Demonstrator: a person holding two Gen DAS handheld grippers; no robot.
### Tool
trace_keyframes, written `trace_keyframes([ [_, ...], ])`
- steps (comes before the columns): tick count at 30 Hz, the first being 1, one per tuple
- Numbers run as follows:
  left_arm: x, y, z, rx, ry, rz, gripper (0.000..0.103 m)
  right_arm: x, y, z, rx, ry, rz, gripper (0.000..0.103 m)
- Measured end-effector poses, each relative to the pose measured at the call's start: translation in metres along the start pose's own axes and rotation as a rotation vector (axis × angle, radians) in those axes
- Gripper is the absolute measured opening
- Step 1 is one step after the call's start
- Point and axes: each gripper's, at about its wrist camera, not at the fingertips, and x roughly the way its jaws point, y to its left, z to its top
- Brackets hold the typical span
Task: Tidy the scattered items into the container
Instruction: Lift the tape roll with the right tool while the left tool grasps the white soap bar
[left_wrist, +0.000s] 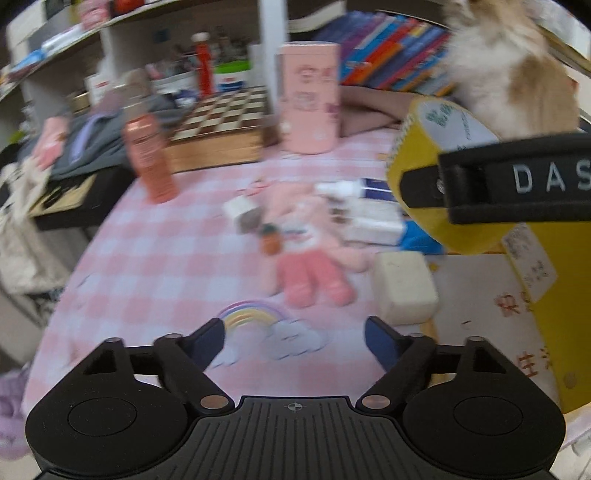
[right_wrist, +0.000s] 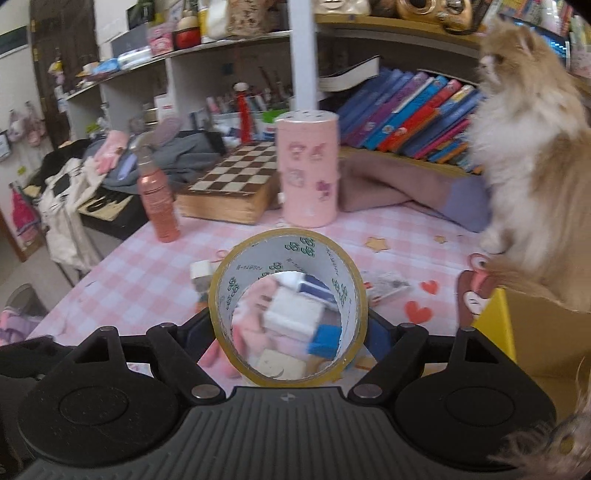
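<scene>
My right gripper (right_wrist: 288, 325) is shut on a roll of yellow packing tape (right_wrist: 288, 258) and holds it above the pink checked table. In the left wrist view the same tape roll (left_wrist: 424, 155) hangs at the right, clamped by the right gripper's finger (left_wrist: 517, 181). My left gripper (left_wrist: 295, 338) is open and empty, low over the table (left_wrist: 155, 258). Ahead of it lie a pink plush doll (left_wrist: 306, 251), small white boxes (left_wrist: 373, 221) and a cream block (left_wrist: 404, 288). The yellow cardboard box (left_wrist: 535, 314) stands at the right; it also shows in the right wrist view (right_wrist: 495, 325).
A fluffy cat (right_wrist: 535, 166) sits at the box's far side. A tall pink canister (right_wrist: 308, 170), a pink spray bottle (right_wrist: 157, 195) and a chessboard box (right_wrist: 232, 188) stand at the back. Books and shelves line the rear. Clothes pile at the left edge.
</scene>
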Motion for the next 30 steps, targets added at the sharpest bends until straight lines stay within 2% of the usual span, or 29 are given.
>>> trace_keyframes([
  [1, 0.003, -0.003, 0.001, 0.010, 0.000, -0.023, 0.071, -0.002, -0.002, 0.001, -0.001, -0.007, -0.017, 0.081],
  [4, 0.010, -0.013, 0.005, 0.039, -0.005, -0.098, 0.066, -0.007, -0.007, 0.002, -0.006, -0.025, -0.060, 0.081],
  [9, 0.019, -0.038, 0.010, 0.096, -0.016, -0.192, 0.065, -0.013, -0.014, 0.000, -0.005, -0.026, -0.098, 0.081],
  [11, 0.023, -0.042, 0.012, 0.080, -0.025, -0.217, 0.065, -0.015, -0.018, -0.001, 0.005, -0.023, -0.121, 0.081],
  [17, 0.043, -0.046, 0.014, 0.044, -0.011, -0.223, 0.065, -0.020, -0.027, -0.001, 0.024, -0.015, -0.170, 0.081],
  [19, 0.050, -0.047, 0.012, 0.045, 0.003, -0.225, 0.053, -0.024, -0.029, -0.001, 0.029, -0.023, -0.181, 0.081],
  [22, 0.052, -0.048, 0.011, 0.043, -0.011, -0.221, 0.043, -0.031, -0.030, 0.001, 0.029, -0.039, -0.195, 0.081],
  [25, 0.050, -0.041, 0.012, 0.020, -0.004, -0.230, 0.036, -0.038, -0.027, 0.000, 0.026, -0.046, -0.202, 0.080],
  [30, 0.024, -0.021, 0.011, 0.009, -0.028, -0.217, 0.033, -0.049, -0.019, -0.006, 0.036, -0.041, -0.188, 0.081],
])
